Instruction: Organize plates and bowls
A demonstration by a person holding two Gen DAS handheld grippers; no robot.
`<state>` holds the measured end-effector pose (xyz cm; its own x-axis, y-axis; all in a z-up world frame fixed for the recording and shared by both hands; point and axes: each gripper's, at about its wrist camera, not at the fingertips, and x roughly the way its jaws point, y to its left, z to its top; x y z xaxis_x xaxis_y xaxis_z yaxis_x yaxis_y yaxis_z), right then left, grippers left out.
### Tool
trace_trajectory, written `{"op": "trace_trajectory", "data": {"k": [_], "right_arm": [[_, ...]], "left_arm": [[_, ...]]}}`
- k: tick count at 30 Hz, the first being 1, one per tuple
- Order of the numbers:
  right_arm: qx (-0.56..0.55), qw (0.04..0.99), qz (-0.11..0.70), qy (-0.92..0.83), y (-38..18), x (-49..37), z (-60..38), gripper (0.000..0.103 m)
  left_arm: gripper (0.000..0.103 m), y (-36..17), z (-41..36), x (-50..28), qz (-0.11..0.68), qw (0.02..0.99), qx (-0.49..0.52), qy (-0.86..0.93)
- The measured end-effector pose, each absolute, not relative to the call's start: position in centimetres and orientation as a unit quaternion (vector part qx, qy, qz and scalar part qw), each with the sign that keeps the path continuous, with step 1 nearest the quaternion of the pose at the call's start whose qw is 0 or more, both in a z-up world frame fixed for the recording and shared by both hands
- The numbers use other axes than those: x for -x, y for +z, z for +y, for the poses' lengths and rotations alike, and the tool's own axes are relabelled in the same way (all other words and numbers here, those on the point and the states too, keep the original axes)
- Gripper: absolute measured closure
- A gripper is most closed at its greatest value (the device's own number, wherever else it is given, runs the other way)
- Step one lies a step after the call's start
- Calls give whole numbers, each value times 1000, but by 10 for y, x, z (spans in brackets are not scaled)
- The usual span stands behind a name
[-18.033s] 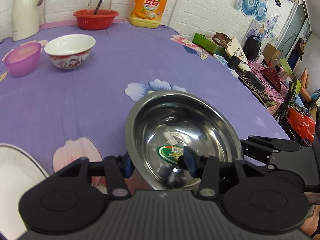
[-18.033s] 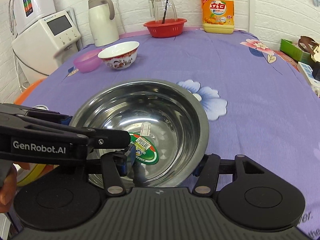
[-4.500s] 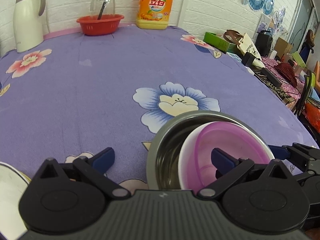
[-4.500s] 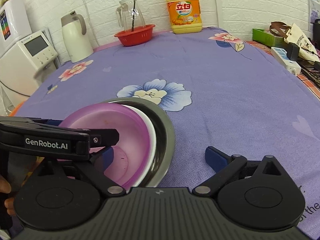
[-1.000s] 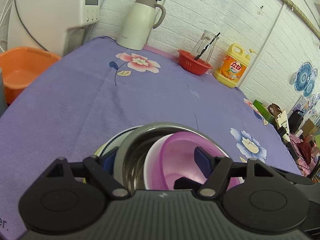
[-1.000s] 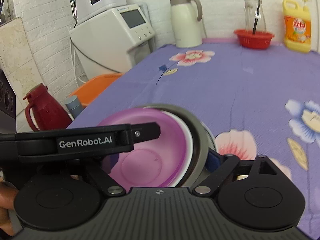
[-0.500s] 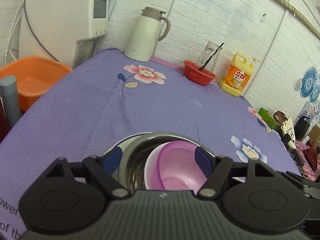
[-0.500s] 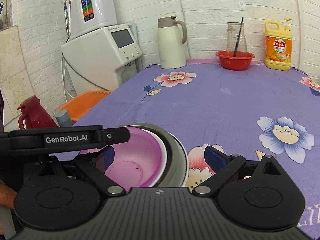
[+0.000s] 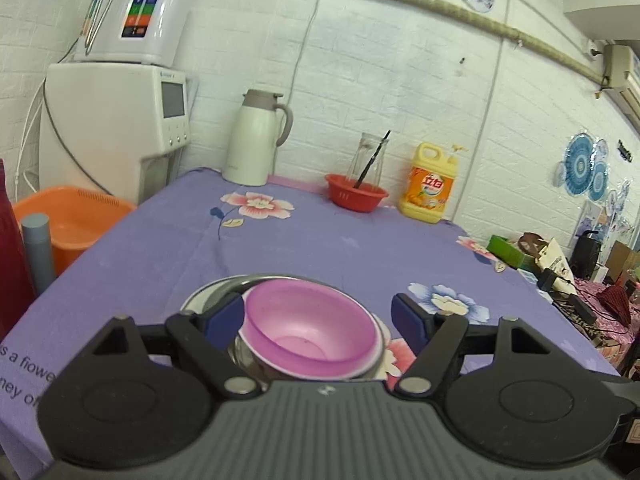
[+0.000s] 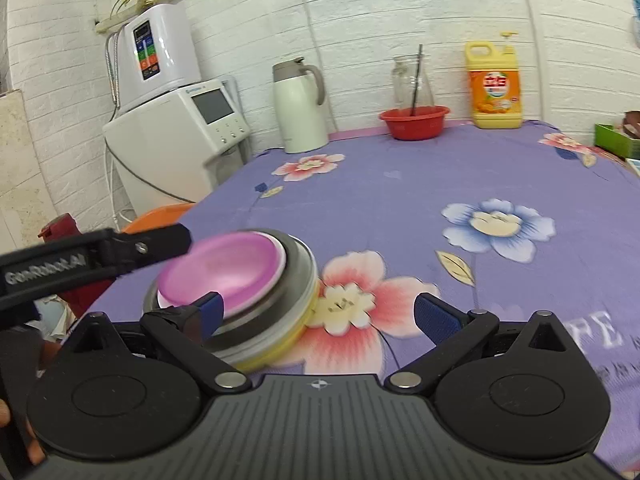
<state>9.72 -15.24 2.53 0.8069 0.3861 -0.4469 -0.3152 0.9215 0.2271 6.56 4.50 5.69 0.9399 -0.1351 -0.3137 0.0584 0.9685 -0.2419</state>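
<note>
On purple cloth (image 9: 320, 240), at 6 o'clock in the left view: a stack with pink bowl (image 9: 308, 328) on top. Sits inside white bowl (image 9: 374, 350), this one inside steel bowl (image 9: 212, 292), and all on plate (image 10: 280, 354) with yellow rim, seen at 6 o'clock in the right view. Stands upright, near the table edge.

About left gripper (image 9: 316, 316): is opening at this moment, fingers spread to both sides of the stack. Has the pad at 9 o'clock just beside the steel rim, touching or not, cannot tell. Has the pad at 3 o'clock clearly apart from the bowls. Pinches nothing.

About right gripper (image 10: 322, 316): fingers spread wide too. Has the pad at 8 o'clock in front of the near side of the stack, and the other pad at 4 o'clock over a pink printed flower, apart from the plate. Pinches nothing. Shows also, at 9 o'clock in its view, one blurred finger of the left gripper above the left rim of the stack.

At the far side of the cloth in the left view: jug (image 9: 258, 140) at 11 o'clock, red basket (image 9: 356, 196) at 12 o'clock, yellow bottle (image 9: 430, 184) at 1 o'clock.
</note>
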Motion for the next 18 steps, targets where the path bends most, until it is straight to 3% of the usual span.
{"op": "trace_trajectory", "data": {"k": [11, 18], "right_arm": [[-90, 956, 236, 151, 12, -49, -175, 0], [-61, 957, 272, 82, -2, -19, -180, 0]], "left_arm": [[28, 36, 25, -26, 192, 974, 106, -50], [28, 24, 21, 5, 202, 975, 93, -28]]}}
